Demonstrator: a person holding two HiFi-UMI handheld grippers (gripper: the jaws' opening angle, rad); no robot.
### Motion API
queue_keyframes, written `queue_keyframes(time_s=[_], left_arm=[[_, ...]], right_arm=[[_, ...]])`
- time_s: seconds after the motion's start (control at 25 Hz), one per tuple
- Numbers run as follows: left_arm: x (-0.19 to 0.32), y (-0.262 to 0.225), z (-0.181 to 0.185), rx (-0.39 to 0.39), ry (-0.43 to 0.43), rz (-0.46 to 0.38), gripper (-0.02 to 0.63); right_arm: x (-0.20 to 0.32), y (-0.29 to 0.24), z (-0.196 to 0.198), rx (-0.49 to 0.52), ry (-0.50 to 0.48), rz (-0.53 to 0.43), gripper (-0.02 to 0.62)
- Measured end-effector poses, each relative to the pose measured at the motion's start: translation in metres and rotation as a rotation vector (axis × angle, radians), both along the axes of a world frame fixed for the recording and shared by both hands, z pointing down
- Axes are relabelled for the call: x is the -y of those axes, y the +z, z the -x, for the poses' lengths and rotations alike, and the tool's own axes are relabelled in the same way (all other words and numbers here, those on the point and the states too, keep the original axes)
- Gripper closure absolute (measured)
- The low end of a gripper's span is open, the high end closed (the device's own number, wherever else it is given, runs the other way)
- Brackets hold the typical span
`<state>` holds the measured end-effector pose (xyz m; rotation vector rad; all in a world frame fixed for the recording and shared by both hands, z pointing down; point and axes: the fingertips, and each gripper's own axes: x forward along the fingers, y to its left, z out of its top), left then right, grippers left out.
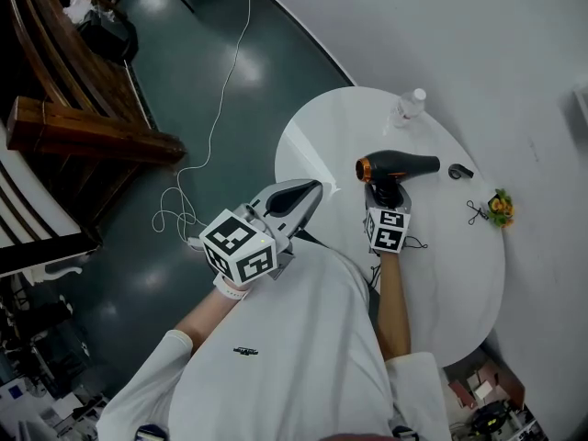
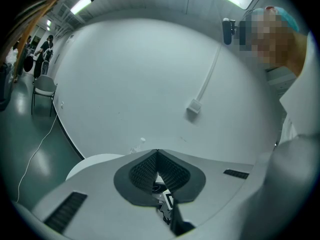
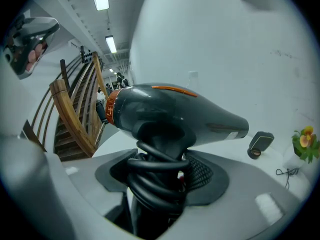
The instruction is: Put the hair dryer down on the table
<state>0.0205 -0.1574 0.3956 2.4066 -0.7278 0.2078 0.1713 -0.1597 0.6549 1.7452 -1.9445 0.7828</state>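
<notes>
The black hair dryer [image 1: 397, 165] with an orange rear ring is over the middle of the round white table [image 1: 459, 274], its nozzle pointing right. My right gripper [image 1: 382, 195] is shut on its handle from the near side. In the right gripper view the dryer body [image 3: 175, 114] lies crosswise above the jaws, and the black cord [image 3: 157, 176] is coiled round the handle between them. I cannot tell whether the dryer touches the table. My left gripper [image 1: 315, 188] hovers by the table's left edge, shut and empty; its pads [image 2: 145, 171] meet.
On the table, a clear water bottle [image 1: 413, 104] stands at the back. A small black attachment [image 1: 460, 171], a black clip [image 1: 476, 212] and a small flower [image 1: 500, 208] lie at the right. A white cable [image 1: 197, 154] trails on the floor near wooden stairs [image 1: 73, 108].
</notes>
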Motion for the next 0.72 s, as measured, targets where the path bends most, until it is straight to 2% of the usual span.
queue_keyframes(time_s=[0.28,0.56,0.72], left_arm=[[-0.001,0.000,0.004,0.001,-0.010,-0.003,0.597],[-0.003,-0.001,0.007,0.004,-0.013,-0.003,0.597],[-0.002,0.000,0.006,0.004,-0.015,-0.003,0.597]], right_arm=[[0.003,0.034,0.001,-0.011,-0.006,0.060,0.301],[-0.001,0.071,-0.003,-0.015,0.057,0.130,0.301],[-0.007,0.083,-0.003,-0.019,0.061,0.159,0.301]])
